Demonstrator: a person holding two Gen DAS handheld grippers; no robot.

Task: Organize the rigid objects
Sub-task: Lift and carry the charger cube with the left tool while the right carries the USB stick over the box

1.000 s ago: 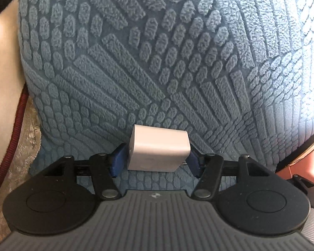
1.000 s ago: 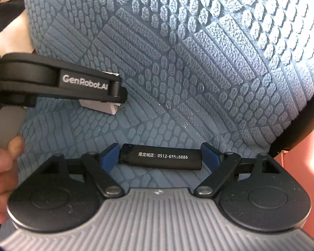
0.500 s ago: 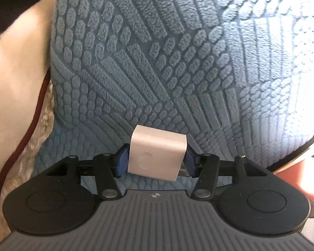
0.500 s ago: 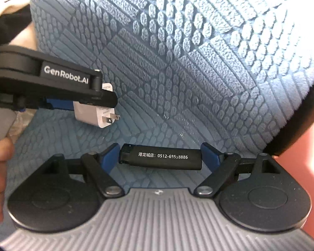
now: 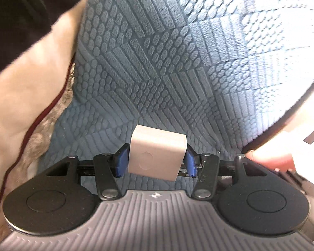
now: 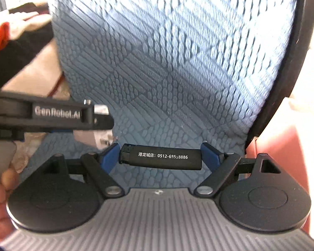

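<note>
Fabric with a raised blue geometric weave, a cushion (image 5: pixel 178 62), fills the background of both wrist views. In the left wrist view, the left hand-held gripper (image 5: pixel 156 163) clamps a white plug adapter (image 5: pixel 157 152) between its blue pads (image 5: pixel 121 161), one pad pressed against each side of the block, which sits slightly tilted and lifted clear of the cushion. Beige cloth (image 5: pixel 25 87) with a dark red piping line lies along the left edge of the cushion. In the right wrist view, the right hand-held gripper (image 6: pixel 160 156) grasps a black lighter (image 6: pixel 160 156) lengthwise, its blue pads (image 6: pixel 108 156) bearing on the two ends; white printed characters and digits run along the lighter's side. The left hand-held gripper also shows there at the left (image 6: pixel 98 129), just beside the right one, with the white plug adapter (image 6: pixel 94 136) blurred beneath its black arm. A person's hand (image 6: pixel 0 196) shows at the lower left edge. A dark rim (image 6: pixel 299 62) borders the cushion on the right, with a reddish surface (image 6: pixel 282 146) beyond it.
</note>
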